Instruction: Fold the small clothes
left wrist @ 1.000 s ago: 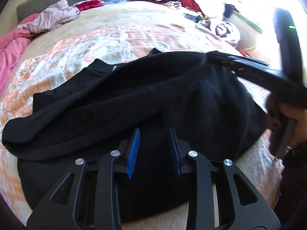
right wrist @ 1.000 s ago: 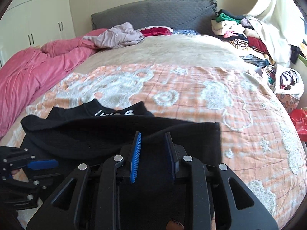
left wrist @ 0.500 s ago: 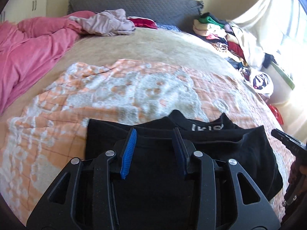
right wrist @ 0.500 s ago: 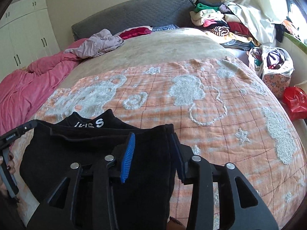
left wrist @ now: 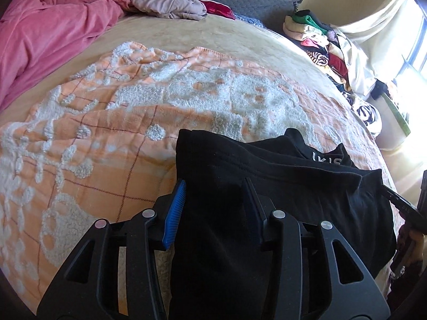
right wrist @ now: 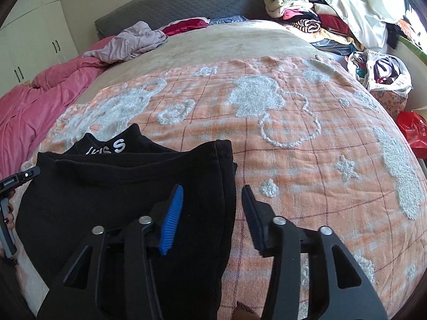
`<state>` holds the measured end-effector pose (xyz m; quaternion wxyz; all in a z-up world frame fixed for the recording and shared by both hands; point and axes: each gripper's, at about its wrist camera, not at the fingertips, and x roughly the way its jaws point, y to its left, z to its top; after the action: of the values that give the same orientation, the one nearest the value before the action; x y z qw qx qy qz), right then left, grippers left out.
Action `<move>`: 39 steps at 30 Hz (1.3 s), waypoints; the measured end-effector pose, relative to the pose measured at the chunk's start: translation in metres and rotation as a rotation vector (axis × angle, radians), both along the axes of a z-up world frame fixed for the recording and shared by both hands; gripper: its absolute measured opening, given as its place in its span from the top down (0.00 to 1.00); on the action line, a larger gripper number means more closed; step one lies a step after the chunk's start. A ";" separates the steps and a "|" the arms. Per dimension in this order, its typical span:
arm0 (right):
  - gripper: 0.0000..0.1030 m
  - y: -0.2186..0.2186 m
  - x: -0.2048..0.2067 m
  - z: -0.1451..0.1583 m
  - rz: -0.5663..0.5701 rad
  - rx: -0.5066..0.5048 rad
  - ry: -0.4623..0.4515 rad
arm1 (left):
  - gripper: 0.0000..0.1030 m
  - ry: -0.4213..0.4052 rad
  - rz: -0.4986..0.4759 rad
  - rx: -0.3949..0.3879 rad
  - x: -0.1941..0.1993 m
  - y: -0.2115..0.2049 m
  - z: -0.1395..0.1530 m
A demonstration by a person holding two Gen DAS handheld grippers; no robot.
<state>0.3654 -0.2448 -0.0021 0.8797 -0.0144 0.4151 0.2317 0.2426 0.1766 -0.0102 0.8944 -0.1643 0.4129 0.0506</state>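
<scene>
A black garment (left wrist: 280, 186) with white lettering at its collar lies folded on the orange blanket (left wrist: 106, 146). My left gripper (left wrist: 213, 210) straddles the garment's left edge. Black cloth lies between its jaws, and its blue pad (left wrist: 173, 213) shows bare. My right gripper (right wrist: 212, 213) stands over the garment's (right wrist: 120, 186) right edge with its jaws closing. One pad is above the cloth and the other above the blanket (right wrist: 293, 160), and neither presses. Each gripper shows at the edge of the other's view: the right gripper (left wrist: 400, 205) and the left gripper (right wrist: 16, 181).
A pink duvet (left wrist: 40, 34) covers the bed's far left and a mauve garment (left wrist: 165, 0) lies near the grey headboard (right wrist: 186, 2). A pile of clothes (right wrist: 307, 16) is stacked at the far right. A patterned bag (right wrist: 381, 72) and a red bag (right wrist: 412, 130) sit beside the bed.
The left gripper has moved left from the garment's middle to its left edge. The right gripper has shifted to the right edge and its jaws stand wider. The garment now lies narrower.
</scene>
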 end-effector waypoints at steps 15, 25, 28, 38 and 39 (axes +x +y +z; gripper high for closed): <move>0.93 -0.038 0.009 0.022 -0.100 0.243 -0.019 | 1.00 -0.173 0.022 -0.072 -0.001 0.025 0.036; 0.93 -0.030 0.014 -0.005 -0.177 0.146 0.019 | 0.99 -0.084 0.060 -0.030 0.009 0.023 -0.004; 0.86 -0.029 0.013 -0.004 -0.181 0.111 0.012 | 0.99 -0.079 0.061 0.002 0.008 0.019 -0.004; 0.79 -0.020 -0.002 0.014 -0.152 0.057 -0.040 | 0.98 -0.105 0.076 0.122 -0.009 -0.001 0.018; 0.77 -0.018 -0.004 0.016 -0.145 0.051 -0.047 | 0.98 -0.107 0.070 0.130 -0.010 -0.003 0.020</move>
<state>0.3612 -0.2628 0.0144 0.9038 0.0327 0.3881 0.1773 0.2324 0.1736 0.0099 0.9215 -0.1230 0.3546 0.0998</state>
